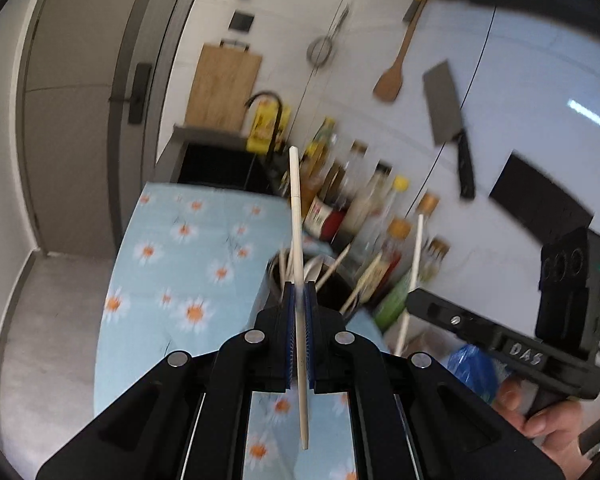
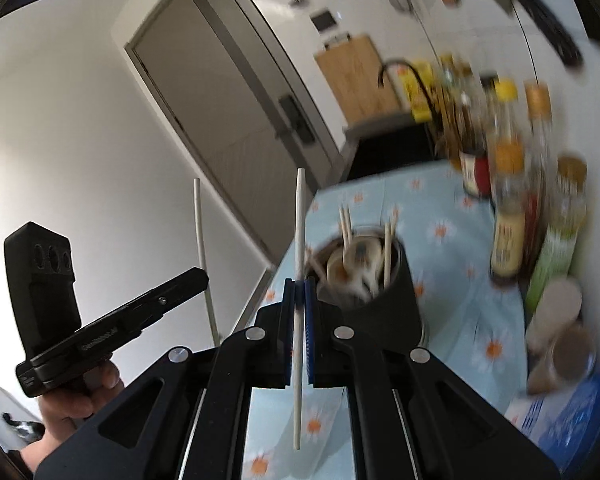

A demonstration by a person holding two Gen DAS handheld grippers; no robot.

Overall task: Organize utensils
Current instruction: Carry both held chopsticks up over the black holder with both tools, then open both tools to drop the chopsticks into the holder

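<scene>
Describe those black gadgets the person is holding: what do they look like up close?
Each is a matte black plastic pistol-style tool. The left gripper and right gripper end in two flat fingers lined with ribbed blue pads, moved by black linkage arms with round silver pivot pins. White lettering runs along the body, and a boxy black camera housing sits on top. No sleeves are visible.

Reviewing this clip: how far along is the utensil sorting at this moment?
Done: the black holder already contains wooden chopsticks and spoons. In hand: the left gripper is shut on one white chopstick, and the right gripper is shut on another, both above the floral tablecloth. Left: placing these two.
</scene>
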